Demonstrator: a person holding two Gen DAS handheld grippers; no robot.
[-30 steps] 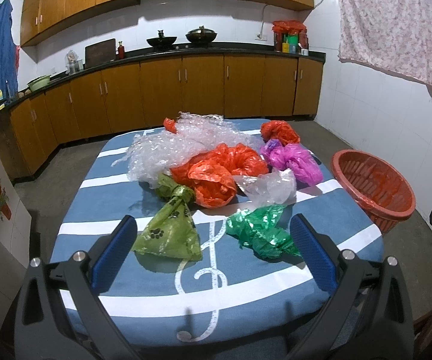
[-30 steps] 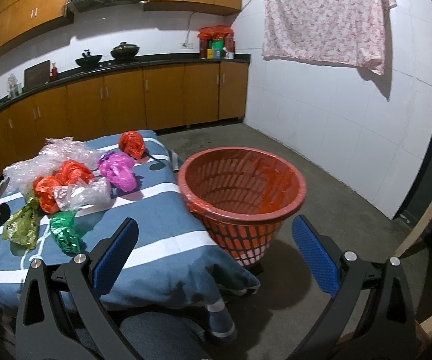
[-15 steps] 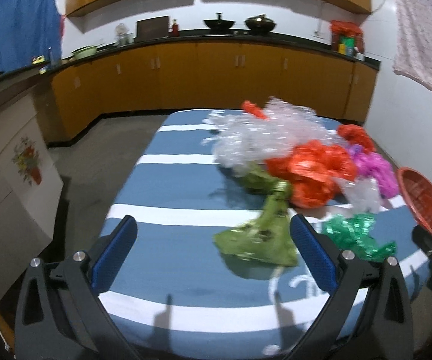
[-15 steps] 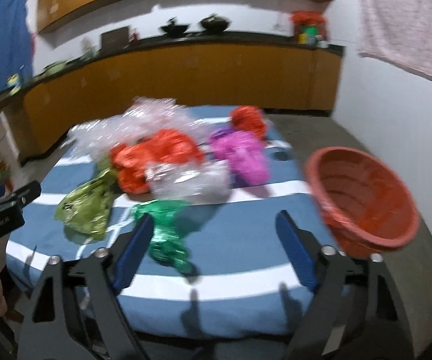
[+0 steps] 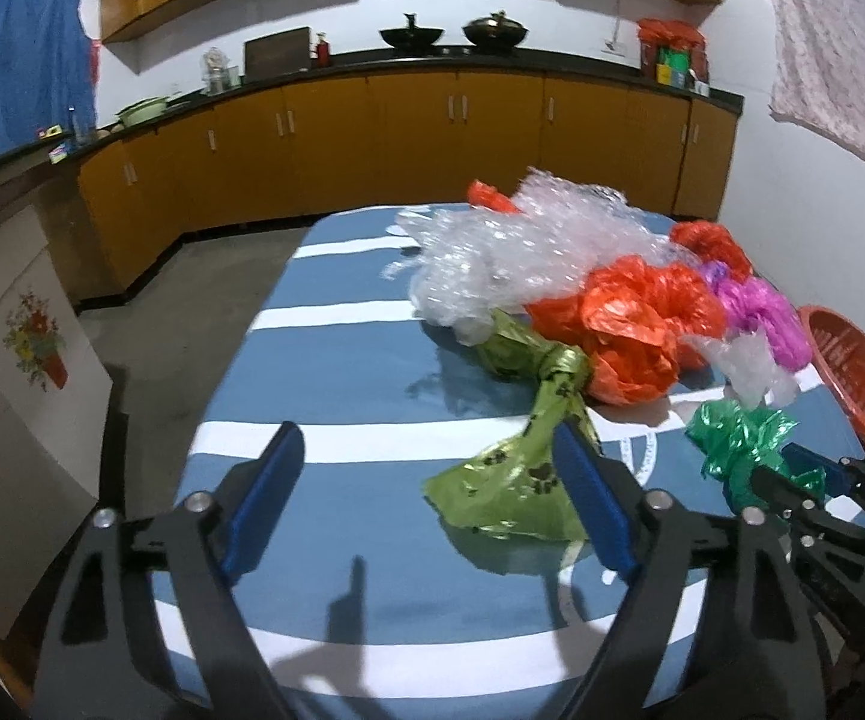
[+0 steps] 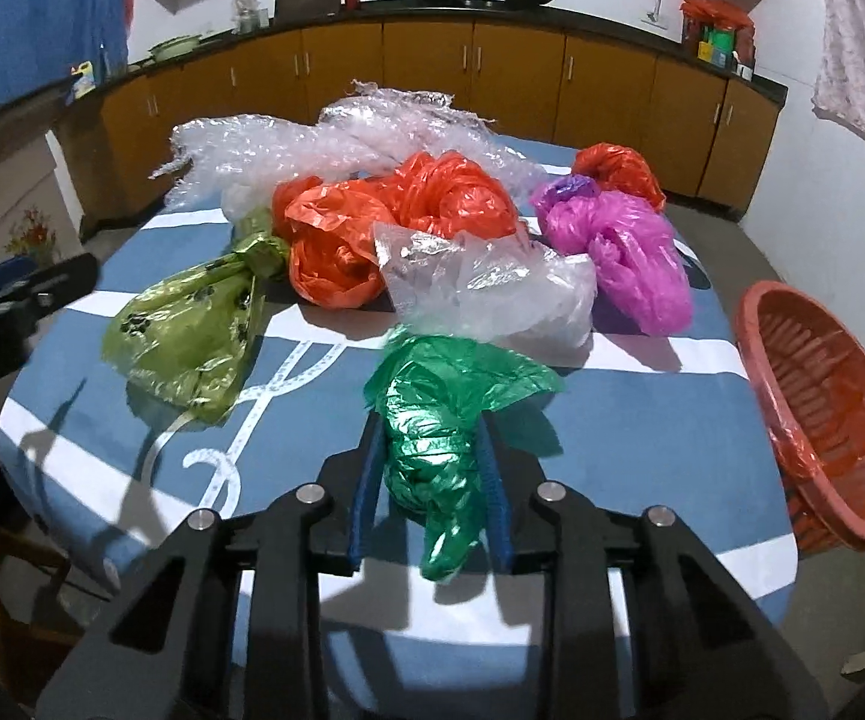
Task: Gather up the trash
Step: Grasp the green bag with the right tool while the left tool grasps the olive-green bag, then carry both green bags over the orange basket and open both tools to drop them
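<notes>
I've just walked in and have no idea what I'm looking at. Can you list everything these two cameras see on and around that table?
Table: one, blue with white stripes, centre.
Dark green bag: one, near edge, between the right gripper's fingers.
Olive bag: one, paw prints, left side.
Orange bags: large crumpled heap mid-table; a smaller one far right.
Magenta bag: one, right side.
Clear plastic: sheet in front, bubble wrap behind.
Basket: one, red, beside the table's right edge.
Cabinets: brown, back wall.
Left gripper: open, beside the olive bag.
Right gripper: shut on the dark green bag.
</notes>
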